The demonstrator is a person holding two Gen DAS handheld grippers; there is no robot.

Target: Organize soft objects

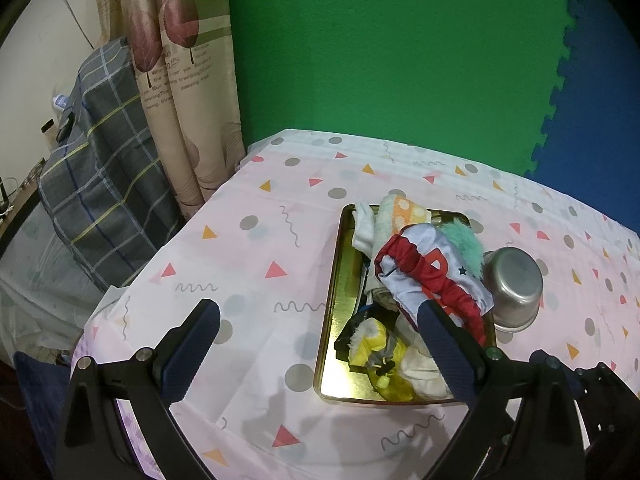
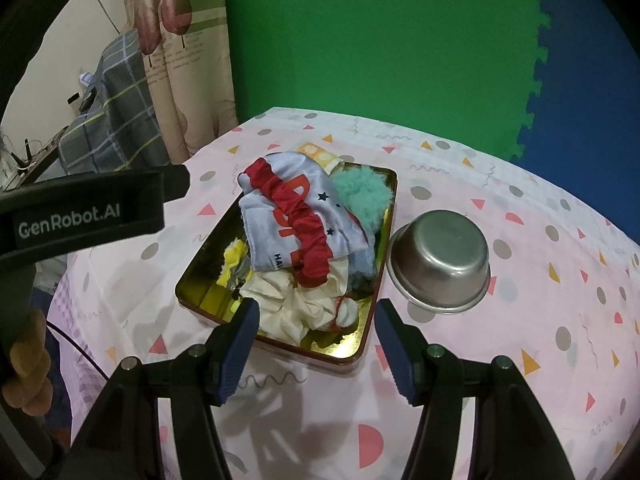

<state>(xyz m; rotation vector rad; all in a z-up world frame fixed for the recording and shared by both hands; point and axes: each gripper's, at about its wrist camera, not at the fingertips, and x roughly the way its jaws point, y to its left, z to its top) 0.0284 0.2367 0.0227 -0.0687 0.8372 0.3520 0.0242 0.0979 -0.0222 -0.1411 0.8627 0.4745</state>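
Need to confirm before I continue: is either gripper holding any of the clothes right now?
No. The left gripper and right gripper are both open and empty, near the gold tray.

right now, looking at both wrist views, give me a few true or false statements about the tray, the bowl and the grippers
1. The round steel bowl stands upside down on the patterned pink tablecloth. True.
2. The steel bowl sits inside the gold rectangular metal tray. False: it stands beside the tray, on the tablecloth.
3. The white and red garment lies on top of the pile in the tray. True.
4. The right gripper is clamped on the fluffy teal item. False: its jaws are open and hold nothing.
5. The left gripper is open. True.
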